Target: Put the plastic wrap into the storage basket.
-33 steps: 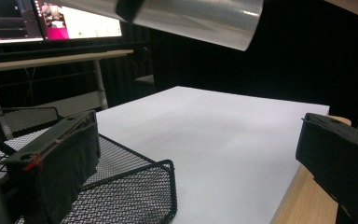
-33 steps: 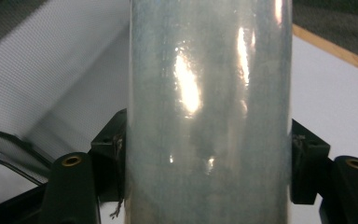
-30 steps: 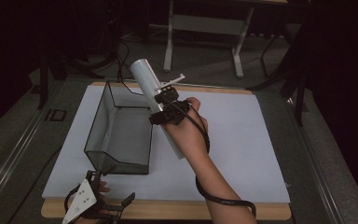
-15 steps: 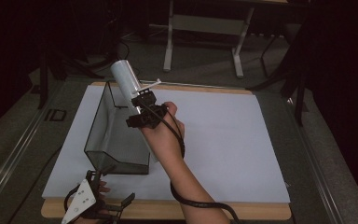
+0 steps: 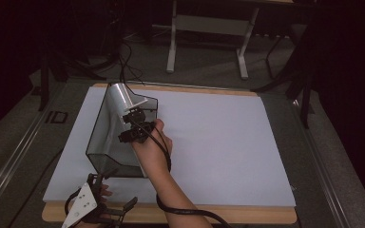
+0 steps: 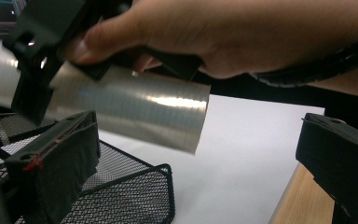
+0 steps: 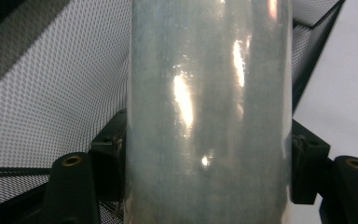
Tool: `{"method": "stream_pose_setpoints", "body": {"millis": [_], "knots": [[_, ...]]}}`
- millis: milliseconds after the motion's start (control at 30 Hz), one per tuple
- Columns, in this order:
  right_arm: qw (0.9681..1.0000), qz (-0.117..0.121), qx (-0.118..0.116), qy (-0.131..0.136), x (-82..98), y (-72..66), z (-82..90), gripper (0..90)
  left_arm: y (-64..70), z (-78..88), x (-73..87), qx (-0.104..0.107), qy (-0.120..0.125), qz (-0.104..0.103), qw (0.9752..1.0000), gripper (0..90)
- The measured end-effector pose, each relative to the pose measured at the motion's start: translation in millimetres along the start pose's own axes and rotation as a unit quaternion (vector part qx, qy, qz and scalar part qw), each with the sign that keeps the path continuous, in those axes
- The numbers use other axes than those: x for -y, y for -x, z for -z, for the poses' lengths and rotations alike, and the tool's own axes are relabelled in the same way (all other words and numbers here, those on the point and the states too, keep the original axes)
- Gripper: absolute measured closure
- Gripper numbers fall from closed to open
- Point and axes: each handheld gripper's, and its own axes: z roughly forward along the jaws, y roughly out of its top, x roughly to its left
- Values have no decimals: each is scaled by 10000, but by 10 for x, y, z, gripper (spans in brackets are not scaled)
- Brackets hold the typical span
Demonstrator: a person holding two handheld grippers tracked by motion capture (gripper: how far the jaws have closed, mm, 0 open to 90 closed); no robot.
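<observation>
Right tool [image 5: 132,124] has carried the silver roll [image 5: 118,95] left and down, now over the mesh basket [image 5: 100,142]; left tool [image 5: 105,209] parked at table [image 5: 228,142] edge, jaws apart. Right jaws clamped mid-roll. Roll looks light, stiff, slick film: grip the middle

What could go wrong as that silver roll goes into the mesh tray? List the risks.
1. The silver roll is long and slanted over the mesh tray; its far end may catch the rim or wall.
2. The right gripper clamps it on a smooth, shiny surface, so it might slip or swing.
3. The left gripper is open beside the tray's near corner, so a bump could shift the tray.
</observation>
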Motion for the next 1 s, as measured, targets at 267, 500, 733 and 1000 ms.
{"method": "stream_pose_setpoints", "body": {"millis": [267, 500, 733, 1000], "knots": [[9998, -49, 42, -201, 9, -44, -170, 321, 3, -1, -2, 40, 14, 22, 10000, 0], [9994, -80, 53, -335, -8, -72, -240, 321, 6, 3, -6, 73, 40, 2, 10000, 0], [9984, -62, 2, -556, -48, -69, -288, 319, 8, 1, -6, 95, 35, 7, 9999, 0], [9969, -85, -202, -761, -83, -25, -337, 315, 3, 3, -6, 137, 43, 19, 9999, 0]]}}
